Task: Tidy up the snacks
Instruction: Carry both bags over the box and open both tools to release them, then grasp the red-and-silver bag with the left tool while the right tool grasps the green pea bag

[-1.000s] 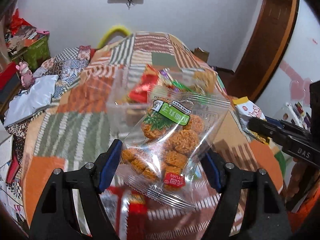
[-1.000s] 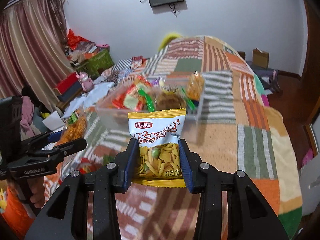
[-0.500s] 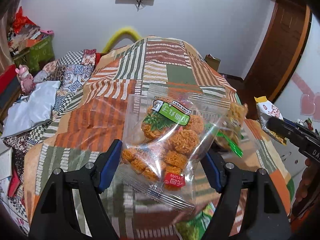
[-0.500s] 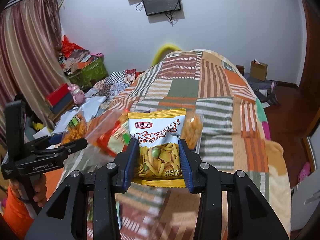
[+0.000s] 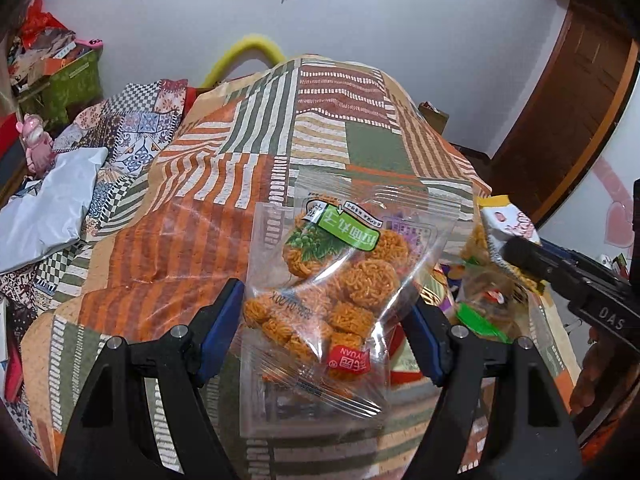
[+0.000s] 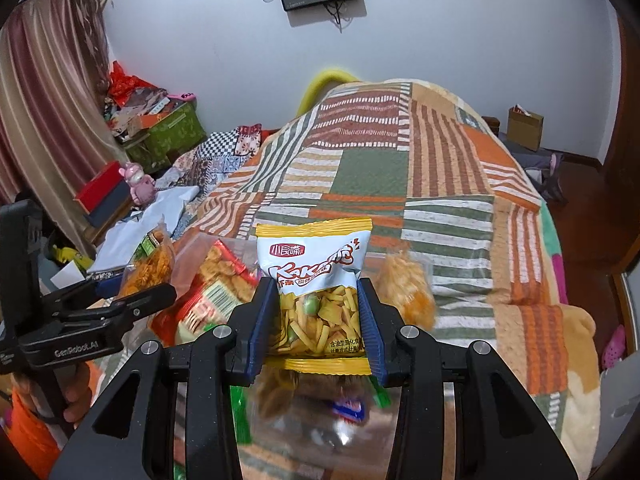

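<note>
My left gripper (image 5: 324, 324) is shut on a clear bag of orange noodle rounds (image 5: 340, 280) with a green label, held above the patchwork bedspread (image 5: 248, 168). My right gripper (image 6: 318, 320) is shut on a white and yellow Kaka snack bag (image 6: 316, 276), held over a clear plastic bin (image 6: 320, 432) of mixed snack packs. The right gripper with its bag shows at the right edge of the left wrist view (image 5: 560, 268). The left gripper with the noodle bag shows at the left in the right wrist view (image 6: 116, 304).
A red snack pack (image 6: 212, 288) and an orange puff bag (image 6: 404, 284) sit in the bin. Bedside clutter, a green box (image 6: 168, 136) and a pink toy (image 6: 138, 182) lie left. A wooden door (image 5: 560, 120) stands at the right.
Both grippers have moved nearer and lower over the snack bin, each still holding its bag. The bin's snacks now lie under the right gripper.
</note>
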### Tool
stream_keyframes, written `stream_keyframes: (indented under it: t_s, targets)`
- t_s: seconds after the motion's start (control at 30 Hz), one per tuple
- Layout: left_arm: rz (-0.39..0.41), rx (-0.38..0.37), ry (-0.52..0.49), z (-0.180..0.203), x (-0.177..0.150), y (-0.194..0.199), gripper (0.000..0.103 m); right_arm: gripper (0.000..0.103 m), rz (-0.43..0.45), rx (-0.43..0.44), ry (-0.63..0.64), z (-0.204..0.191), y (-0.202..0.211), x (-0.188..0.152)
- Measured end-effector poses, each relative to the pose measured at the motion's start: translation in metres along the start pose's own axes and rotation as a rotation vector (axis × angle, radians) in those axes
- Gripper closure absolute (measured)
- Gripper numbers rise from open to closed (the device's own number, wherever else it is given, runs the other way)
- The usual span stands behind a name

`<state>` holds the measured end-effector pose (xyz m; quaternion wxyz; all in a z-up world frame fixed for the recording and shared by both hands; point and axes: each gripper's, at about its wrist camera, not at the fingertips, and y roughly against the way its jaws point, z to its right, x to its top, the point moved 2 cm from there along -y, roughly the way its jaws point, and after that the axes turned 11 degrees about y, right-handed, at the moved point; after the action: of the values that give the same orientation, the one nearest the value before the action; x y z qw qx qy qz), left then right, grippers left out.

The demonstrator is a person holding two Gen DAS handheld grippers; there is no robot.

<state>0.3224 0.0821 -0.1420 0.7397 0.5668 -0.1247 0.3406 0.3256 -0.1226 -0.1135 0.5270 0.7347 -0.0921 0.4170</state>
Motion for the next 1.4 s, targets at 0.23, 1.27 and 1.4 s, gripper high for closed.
stream_keyframes:
  t_s: [0.23,1.27,1.4]
  targets:
    - [0.003,0.031,-0.027,0.003,0.002,-0.011,0.028,0.065,-0.048,-0.012,0.039,-0.006,-0.024,0.003]
    - [0.065,0.030,-0.108,0.016,-0.027,0.078,0.021,0.037,0.037,-0.027,0.112,-0.041,0.058,-0.011]
    - [0.058,0.046,-0.117,0.012,-0.047,0.097,0.020,0.035,0.054,-0.016,0.121,-0.054,0.079,-0.024]
